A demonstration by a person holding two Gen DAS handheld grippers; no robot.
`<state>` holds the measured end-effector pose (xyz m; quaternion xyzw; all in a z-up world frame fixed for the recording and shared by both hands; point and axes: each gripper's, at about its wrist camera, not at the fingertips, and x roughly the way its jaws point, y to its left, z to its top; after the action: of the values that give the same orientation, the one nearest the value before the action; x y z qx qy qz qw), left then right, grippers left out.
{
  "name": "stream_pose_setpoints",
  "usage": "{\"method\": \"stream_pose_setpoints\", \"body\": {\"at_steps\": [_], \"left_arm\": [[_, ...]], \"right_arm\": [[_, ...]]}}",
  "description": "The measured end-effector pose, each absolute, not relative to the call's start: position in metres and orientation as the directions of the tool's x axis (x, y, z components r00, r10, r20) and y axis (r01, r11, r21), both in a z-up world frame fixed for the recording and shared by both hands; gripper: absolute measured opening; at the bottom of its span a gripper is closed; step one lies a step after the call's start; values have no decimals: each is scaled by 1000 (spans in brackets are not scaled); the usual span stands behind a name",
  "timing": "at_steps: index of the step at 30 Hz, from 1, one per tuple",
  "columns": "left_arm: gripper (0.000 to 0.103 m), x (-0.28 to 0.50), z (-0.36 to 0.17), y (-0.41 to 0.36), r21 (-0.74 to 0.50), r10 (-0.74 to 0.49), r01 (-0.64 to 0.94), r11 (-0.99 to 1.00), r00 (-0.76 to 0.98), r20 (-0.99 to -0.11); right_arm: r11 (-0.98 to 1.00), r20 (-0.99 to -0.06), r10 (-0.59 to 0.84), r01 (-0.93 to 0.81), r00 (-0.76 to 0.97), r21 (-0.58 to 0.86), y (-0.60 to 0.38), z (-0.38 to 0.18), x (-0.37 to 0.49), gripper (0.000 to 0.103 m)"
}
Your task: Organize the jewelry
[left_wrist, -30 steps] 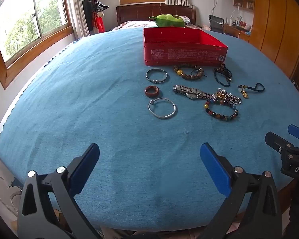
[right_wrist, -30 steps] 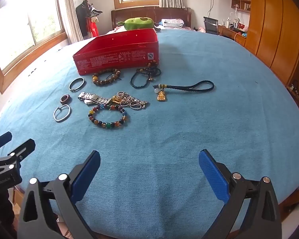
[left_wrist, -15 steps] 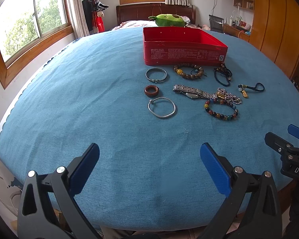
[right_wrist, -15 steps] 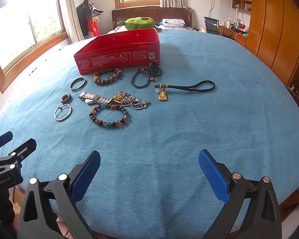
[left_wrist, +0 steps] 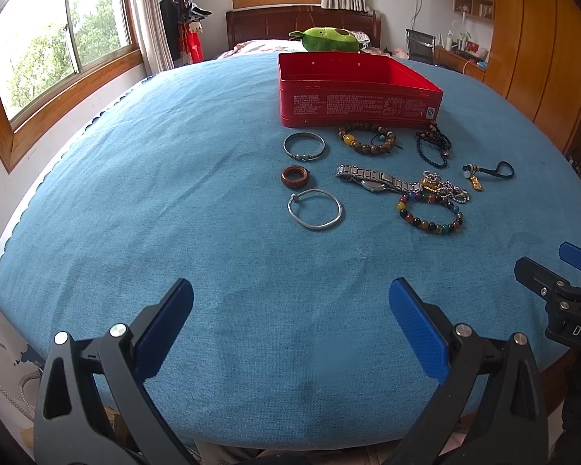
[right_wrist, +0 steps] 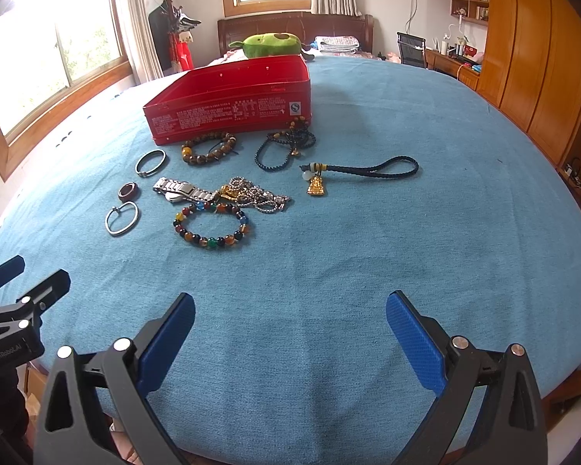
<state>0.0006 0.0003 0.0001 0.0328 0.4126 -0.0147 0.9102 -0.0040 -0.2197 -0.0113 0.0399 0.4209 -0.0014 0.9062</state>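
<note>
The left gripper (left_wrist: 290, 310) hovers over the near part of the table with its jaws wide apart and nothing between them; its blue pads (left_wrist: 416, 325) frame only bare blue cloth (left_wrist: 155, 193). The right gripper (right_wrist: 290, 323) is just beside it on the right, jaws likewise spread and empty. Between the fingertips and the jewelry lies a broad band of bare cloth, and the near rim of the table curves just under both tools. To the left, the cloth runs bare up to the scalloped edge below the window (left_wrist: 58, 58); to the right, it stays bare toward the wooden wardrobe (right_wrist: 530, 58).

Farther out the jewelry lies in a loose cluster. Nearest are a plain silver bangle (left_wrist: 314, 213) on the left and a multicoloured bead bracelet (right_wrist: 212, 225) to its right. Behind them a brown ring (left_wrist: 294, 176), a steel watch (right_wrist: 184, 191) stretched left to right, and a tangled silver chain (right_wrist: 259, 195) touching the watch's right end. A second silver bangle (left_wrist: 304, 146), a brown bead bracelet (right_wrist: 208, 148) and a dark bead string (right_wrist: 284, 149) sit just before the box. A dark cord with a gold pendant (right_wrist: 362, 172) lies rightmost, long axis left to right, loop pointing right.

The red box (left_wrist: 358, 93) stands open at the far end, long side facing near.
</note>
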Motion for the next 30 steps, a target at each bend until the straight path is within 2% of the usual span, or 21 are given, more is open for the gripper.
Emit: {"method": "stream_pose_setpoints", "body": {"at_steps": [30], "left_arm": [[100, 0, 0, 0, 47, 0, 55, 997, 659, -752]], "right_arm": [[997, -765, 35, 32, 643, 72, -218, -13, -3, 99]]}}
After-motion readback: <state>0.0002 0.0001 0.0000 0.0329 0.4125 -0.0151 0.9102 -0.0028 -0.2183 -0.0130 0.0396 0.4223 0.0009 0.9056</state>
